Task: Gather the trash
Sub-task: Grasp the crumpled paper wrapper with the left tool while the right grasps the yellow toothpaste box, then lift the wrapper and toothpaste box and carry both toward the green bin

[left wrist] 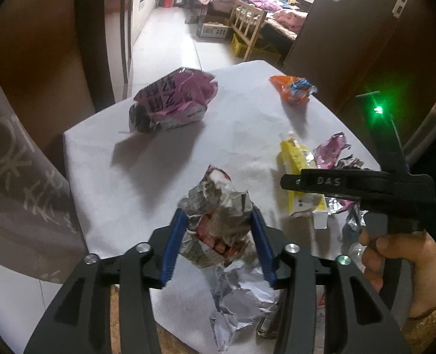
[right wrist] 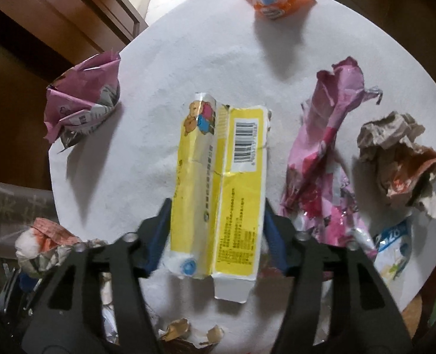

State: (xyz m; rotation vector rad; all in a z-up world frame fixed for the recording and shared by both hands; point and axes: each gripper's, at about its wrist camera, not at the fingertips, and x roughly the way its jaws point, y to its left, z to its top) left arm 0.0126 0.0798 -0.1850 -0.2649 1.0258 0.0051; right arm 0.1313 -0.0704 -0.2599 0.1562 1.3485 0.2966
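I look down on a table under a white cloth, littered with trash. At its far left sits a crumpled pink bag with dark lettering. At the far edge sits a balled orange wrapper. Right of my right gripper lies a long twisted pink wrapper, and beyond it a brown and grey wad. A blue and white packet lies near the right edge. Torn brown scraps lie at the near edge. Nothing stands between my jaws and what they reach for.

My left gripper points steeply down. Its blue fingers stand partly spread on either side of a crumpled silver wrapper with red inside. The wrapper fills the gap and its edges meet both pads, though I cannot tell how firmly they press. White crumpled paper lies just below it.

My right gripper also points down. A hand in a tan sleeve holds it. Its jaws stand about half spread around the near half of a flattened yellow carton, which lies lengthwise on the cloth, barcode up. Both fingers sit against the carton's long edges, seemingly pinching it.
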